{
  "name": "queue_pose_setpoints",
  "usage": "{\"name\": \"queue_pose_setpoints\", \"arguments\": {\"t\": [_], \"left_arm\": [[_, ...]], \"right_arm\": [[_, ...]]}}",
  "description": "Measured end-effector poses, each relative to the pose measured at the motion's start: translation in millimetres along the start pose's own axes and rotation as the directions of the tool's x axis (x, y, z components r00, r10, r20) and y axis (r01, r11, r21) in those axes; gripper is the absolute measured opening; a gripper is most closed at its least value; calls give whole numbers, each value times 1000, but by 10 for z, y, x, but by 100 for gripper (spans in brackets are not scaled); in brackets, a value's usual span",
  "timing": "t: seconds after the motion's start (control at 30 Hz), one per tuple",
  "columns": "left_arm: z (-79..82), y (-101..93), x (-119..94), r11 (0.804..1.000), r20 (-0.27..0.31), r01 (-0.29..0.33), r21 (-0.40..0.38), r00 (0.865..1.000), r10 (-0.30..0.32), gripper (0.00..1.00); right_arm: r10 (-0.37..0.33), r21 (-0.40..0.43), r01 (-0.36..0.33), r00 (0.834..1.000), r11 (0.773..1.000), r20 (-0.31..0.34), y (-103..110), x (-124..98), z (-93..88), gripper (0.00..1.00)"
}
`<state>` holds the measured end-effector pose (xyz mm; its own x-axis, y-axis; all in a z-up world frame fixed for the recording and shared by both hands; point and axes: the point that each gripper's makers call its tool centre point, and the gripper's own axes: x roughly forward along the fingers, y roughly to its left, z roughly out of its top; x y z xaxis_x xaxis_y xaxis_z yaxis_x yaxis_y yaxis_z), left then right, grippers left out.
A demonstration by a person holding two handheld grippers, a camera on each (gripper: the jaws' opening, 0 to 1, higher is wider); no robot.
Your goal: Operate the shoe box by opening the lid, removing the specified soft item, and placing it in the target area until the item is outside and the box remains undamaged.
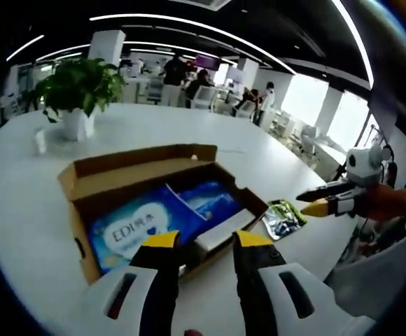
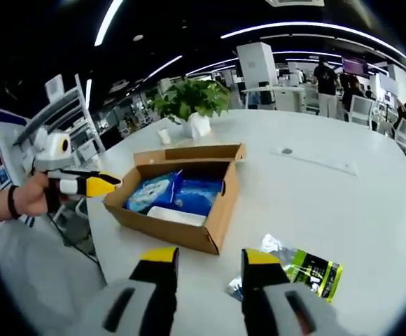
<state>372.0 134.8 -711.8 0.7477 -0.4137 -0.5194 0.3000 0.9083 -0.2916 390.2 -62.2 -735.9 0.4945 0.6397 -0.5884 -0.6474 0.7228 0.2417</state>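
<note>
The left tongs (image 1: 205,241) stand spread apart with nothing between them, poised just above the near edge of the shoe box (image 1: 162,203). The right tongs (image 2: 211,257) are parted too — empty, hovering over the white tabletop (image 2: 343,203) just beside a green foil packet (image 2: 308,269) lying outside the box. The box sits lid-open, holding blue soft packs (image 1: 143,227) and a white item (image 1: 220,231). A potted plant (image 1: 77,94) stands at the far side.

Brown shoe box (image 1: 129,171) holds blue packs (image 1: 147,227); green-and-silver packet (image 2: 308,269) on white table (image 2: 357,203).
</note>
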Motion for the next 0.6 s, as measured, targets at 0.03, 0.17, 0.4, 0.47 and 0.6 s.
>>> {"name": "queue_pose_setpoints", "arguments": {"t": [0.03, 0.17, 0.4, 0.47, 0.6], "left_arm": [[3, 18, -8, 1000, 3, -2, -6, 1000, 2, 29], [14, 64, -23, 1000, 14, -8, -24, 1000, 9, 29], [26, 114, -43, 999, 23, -22, -44, 999, 23, 30], [26, 125, -50, 999, 24, -26, -44, 999, 27, 30], [33, 130, -65, 998, 31, -27, -52, 999, 29, 30]], "right_arm": [[6, -4, -6, 1000, 1000, -1, 23, 22, 16, 33], [24, -17, -24, 1000, 1000, -5, 113, 85, 68, 33], [56, -34, -56, 998, 998, -14, 240, 263, 142, 32], [66, -39, -66, 998, 997, -17, 291, 319, 168, 32], [86, -50, -87, 996, 995, -22, 364, 440, 230, 32]]}}
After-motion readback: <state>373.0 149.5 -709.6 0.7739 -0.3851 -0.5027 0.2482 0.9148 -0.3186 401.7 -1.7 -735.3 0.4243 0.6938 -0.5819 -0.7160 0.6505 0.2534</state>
